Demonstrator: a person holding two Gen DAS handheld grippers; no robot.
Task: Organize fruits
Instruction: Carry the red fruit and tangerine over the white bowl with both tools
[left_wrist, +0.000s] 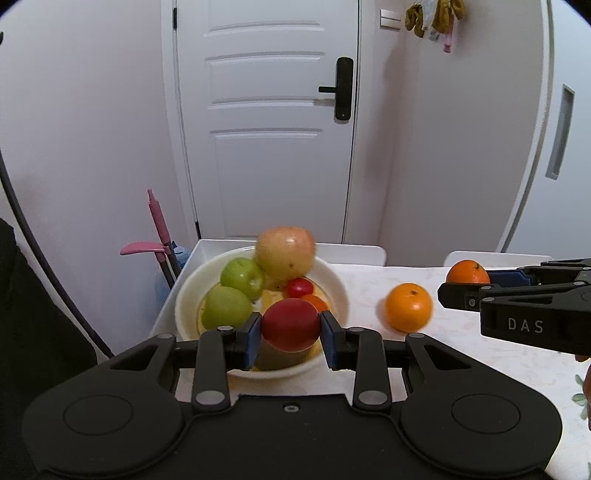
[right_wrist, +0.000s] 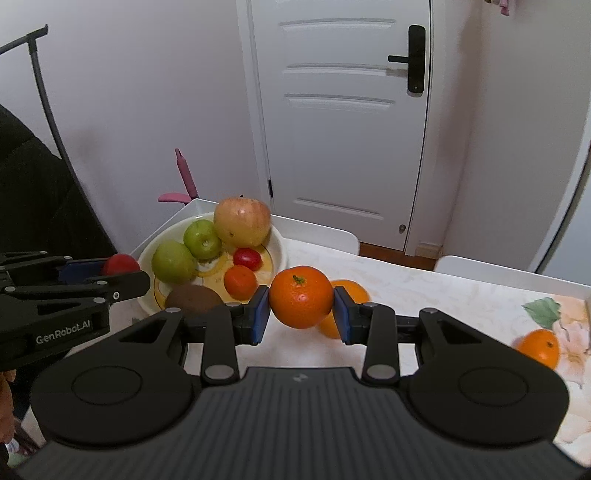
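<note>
Two fruits are in our grip at once. Our left hand-held gripper (left_wrist: 290, 330) pinches a red fruit (left_wrist: 290, 325) between its blue pads at centre frame, lifted over the near rim of the bowl (left_wrist: 341, 291), likely for dropping in with the apples there. Our right hand-held gripper (right_wrist: 301, 308) pinches an orange (right_wrist: 301, 302) above the table (right_wrist: 424, 295), stem end tilted up toward the camera. Both fruits are nearly round, so neither shows a clear long axis. Another orange (left_wrist: 409, 307) sits on the table right of the bowl.
</note>
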